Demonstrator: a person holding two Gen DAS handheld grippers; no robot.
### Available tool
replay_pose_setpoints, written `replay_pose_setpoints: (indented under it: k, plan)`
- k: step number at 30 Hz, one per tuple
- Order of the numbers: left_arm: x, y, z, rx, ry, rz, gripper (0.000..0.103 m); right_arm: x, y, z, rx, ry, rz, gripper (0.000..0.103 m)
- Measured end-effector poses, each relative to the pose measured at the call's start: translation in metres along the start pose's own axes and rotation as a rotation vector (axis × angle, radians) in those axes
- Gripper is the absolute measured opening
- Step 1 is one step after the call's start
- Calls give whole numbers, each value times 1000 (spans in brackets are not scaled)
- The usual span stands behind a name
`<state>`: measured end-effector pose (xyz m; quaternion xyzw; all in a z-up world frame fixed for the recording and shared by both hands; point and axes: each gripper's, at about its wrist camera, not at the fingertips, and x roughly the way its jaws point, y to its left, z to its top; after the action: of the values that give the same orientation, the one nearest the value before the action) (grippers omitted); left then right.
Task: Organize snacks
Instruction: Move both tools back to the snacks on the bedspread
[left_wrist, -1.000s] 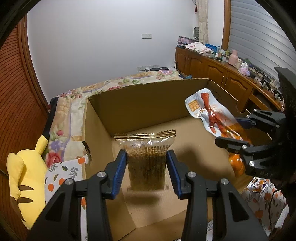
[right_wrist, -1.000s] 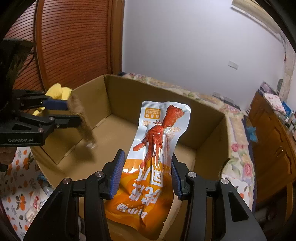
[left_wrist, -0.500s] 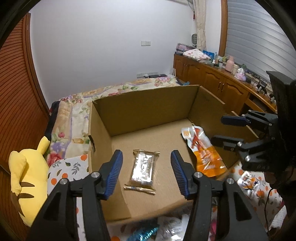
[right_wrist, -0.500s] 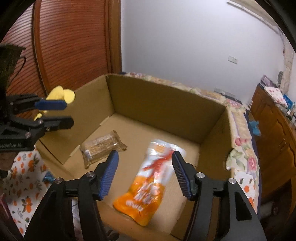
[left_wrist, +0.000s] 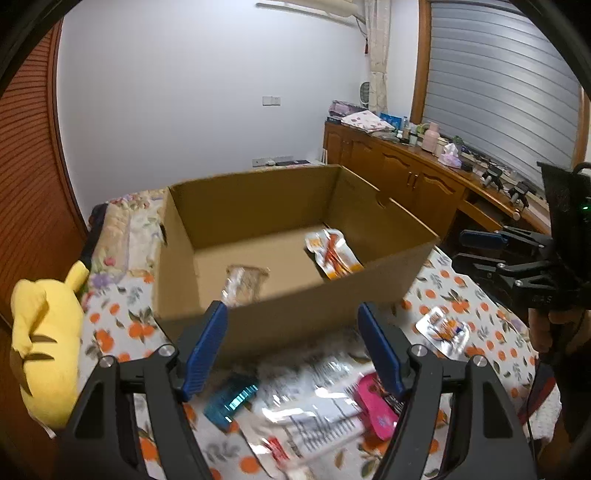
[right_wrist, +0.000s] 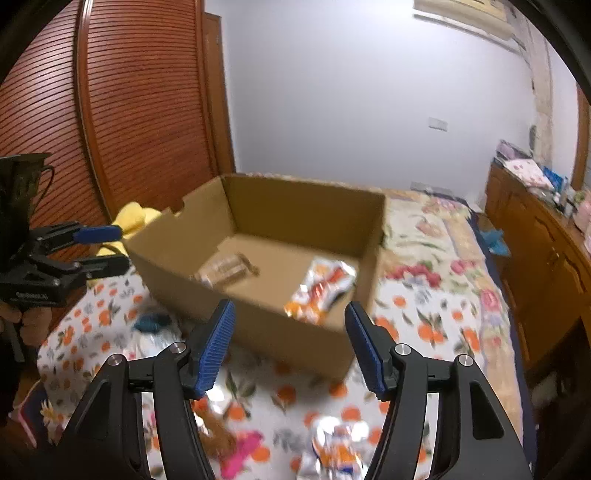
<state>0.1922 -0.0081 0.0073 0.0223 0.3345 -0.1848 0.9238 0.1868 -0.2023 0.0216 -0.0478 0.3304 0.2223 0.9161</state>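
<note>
Both jaws stand wide apart and empty: the left hand-held gripper and the right hand-held gripper hover short of the cardboard box. Inside it, the brown snack pack lies at 9 o'clock and the orange pouch at 3 o'clock. Loose packets crowd the bedspread at 6 o'clock; overlapping, slippery foil could make a grasp slip or catch two together.
</note>
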Motion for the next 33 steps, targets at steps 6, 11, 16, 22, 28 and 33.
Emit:
replay_pose_setpoints:
  k: [6,11,16,22,28,33]
  plan:
    - [7,-24,-28,3,35,3,73,-4,-14,-35,32,51,-31,64]
    - [15,-39,-47,-16,64,-31,73,0,-26,-66,56,104,-43,64]
    - [23,-53,-61,-28,82,-54,73,10,-35,-92,70,164,-37,64]
    - [30,-63,-70,-29,100,-69,73,28,-37,-108,70,222,-33,64]
    - [34,-66,-72,-41,106,-72,73,44,-35,-111,51,256,-41,64]
    - [41,-71,-75,-43,121,-74,73,52,-31,-113,-10,279,-67,64]
